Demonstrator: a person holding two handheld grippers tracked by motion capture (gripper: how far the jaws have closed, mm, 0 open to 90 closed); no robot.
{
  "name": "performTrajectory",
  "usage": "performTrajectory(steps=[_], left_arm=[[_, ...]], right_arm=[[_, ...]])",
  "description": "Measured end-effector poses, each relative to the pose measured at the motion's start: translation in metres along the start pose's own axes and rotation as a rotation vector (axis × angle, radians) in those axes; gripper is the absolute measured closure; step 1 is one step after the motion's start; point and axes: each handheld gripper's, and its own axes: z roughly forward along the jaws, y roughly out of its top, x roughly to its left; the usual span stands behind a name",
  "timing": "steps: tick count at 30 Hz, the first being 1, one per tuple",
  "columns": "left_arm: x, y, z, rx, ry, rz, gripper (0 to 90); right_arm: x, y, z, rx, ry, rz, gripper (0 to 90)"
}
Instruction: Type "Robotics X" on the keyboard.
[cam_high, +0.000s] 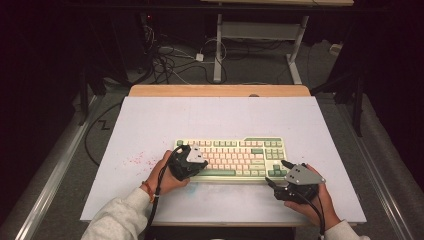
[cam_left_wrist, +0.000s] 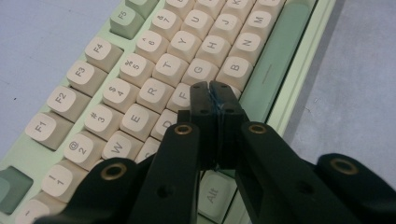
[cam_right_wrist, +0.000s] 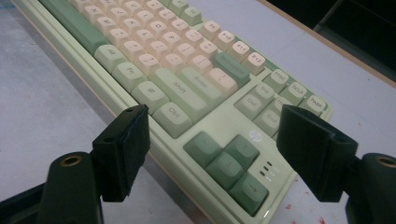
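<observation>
Green-and-cream keyboard (cam_high: 232, 159) lies on the white table (cam_high: 150, 125), slightly toward 5 o'clock of the table's centre, long edge parallel to the near edge.

Left gripper (cam_high: 202, 163) is over the left half of the keyboard. In the left gripper view its jaws are pressed together with nothing between them, and the joined tips (cam_left_wrist: 214, 91) point down at the letter block, over the spot between the F key (cam_left_wrist: 181, 98) and the B key (cam_left_wrist: 235, 66). Contact with a keycap cannot be confirmed; the tips hide the cap beneath them. Judgement: the closed tip serves as a single poking finger, and a key press in the home-row area is in hand.

Right gripper (cam_high: 276, 173) rests at 4 o'clock of the keyboard, just off its near right corner. Its jaws stand wide apart and hold nothing. In the right gripper view they frame the arrow keys (cam_right_wrist: 229, 163) and the Ctrl key (cam_right_wrist: 173, 119) without touching them.

Progress, as a judgement:
- Done: left tip positioned over the letter keys; right gripper parked in reserve beside the corner.
- Not determinable: how many keys have been struck; no screen or other output is in view.
- Left: completing the press, lifting clear, and any further keys, possibly with the right gripper on the right-hand keys

Red specks (cam_high: 136, 160) mark the table at 9 o'clock of the keyboard
</observation>
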Motion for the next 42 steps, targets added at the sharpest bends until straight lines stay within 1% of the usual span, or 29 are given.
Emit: performTrajectory(steps=[3, 5, 8, 12, 15, 17, 21, 23, 24, 25, 26, 28, 30, 31, 33, 34, 36, 38, 40, 42], left_arm=[[0.000, 0.000, 0.000, 0.002, 0.004, 0.002, 86.8], [-0.001, -0.001, 0.003, 0.020, 0.007, 0.014, 87.3], [-0.001, -0.001, 0.003, 0.018, 0.010, 0.021, 87.5], [-0.002, -0.001, 0.002, 0.015, 0.013, 0.027, 86.9], [-0.003, 0.000, 0.000, 0.008, 0.023, 0.042, 85.4], [-0.004, 0.000, -0.002, 0.005, 0.032, 0.061, 84.3], [-0.004, 0.000, -0.005, -0.006, 0.047, 0.067, 81.6], [-0.004, 0.000, -0.007, -0.016, 0.058, 0.068, 78.5], [-0.003, -0.001, -0.009, -0.020, 0.056, 0.073, 77.8], [-0.004, -0.001, -0.010, -0.025, 0.063, 0.074, 75.3], [-0.004, -0.001, -0.011, -0.030, 0.080, 0.073, 71.0], [-0.003, -0.002, -0.014, -0.049, 0.082, 0.066, 68.8], [-0.003, -0.004, -0.018, -0.058, 0.104, 0.068, 60.5], [-0.003, -0.005, -0.020, -0.066, 0.113, 0.069, 59.7], [-0.002, -0.008, -0.024, -0.085, 0.128, 0.055, 53.1], [-0.002, -0.009, -0.025, -0.090, 0.135, 0.049, 51.5], [-0.001, -0.012, -0.028, -0.097, 0.170, 0.044, 44.0], [-0.001, -0.015, -0.030, -0.105, 0.178, 0.042, 39.3], [0.000, -0.019, -0.034, -0.118, 0.200, 0.030, 32.8], [0.000, -0.023, -0.036, -0.127, 0.203, 0.027, 28.5]], right_arm=[[0.000, 0.000, 0.000, -0.003, -0.002, -0.001, 26.0], [0.000, 0.000, 0.000, 0.000, -0.003, -0.001, 26.0], [0.001, 0.000, 0.001, 0.006, -0.003, -0.008, 26.0], [0.000, 0.000, 0.000, 0.002, -0.007, -0.002, 26.0], [0.000, 0.000, 0.000, 0.001, -0.013, -0.004, 26.3], [-0.001, 0.001, -0.001, -0.005, -0.020, 0.000, 26.5], [-0.002, 0.000, -0.001, -0.006, -0.026, 0.005, 26.8], [-0.002, 0.000, -0.001, -0.006, -0.028, 0.004, 26.8], [-0.002, 0.000, -0.002, -0.008, -0.031, 0.006, 26.8], [-0.002, 0.000, -0.002, -0.009, -0.029, 0.008, 26.8], [-0.002, 0.000, -0.002, -0.007, -0.027, 0.008, 26.8], [-0.002, 0.000, -0.001, -0.006, -0.027, 0.004, 26.8], [-0.002, 0.000, -0.001, -0.006, -0.025, 0.002, 26.8], [-0.002, 0.000, -0.001, -0.006, -0.025, 0.002, 26.8], [-0.002, 0.000, -0.001, -0.007, -0.022, 0.003, 26.8], [-0.001, 0.000, -0.001, -0.005, -0.021, 0.002, 26.8], [-0.001, 0.000, -0.001, -0.005, -0.019, 0.001, 26.8], [-0.001, 0.000, -0.001, -0.004, -0.019, 0.000, 26.8], [-0.001, 0.000, -0.001, -0.004, -0.016, 0.000, 26.8], [-0.001, 0.000, 0.000, 0.000, -0.013, -0.002, 26.8]])
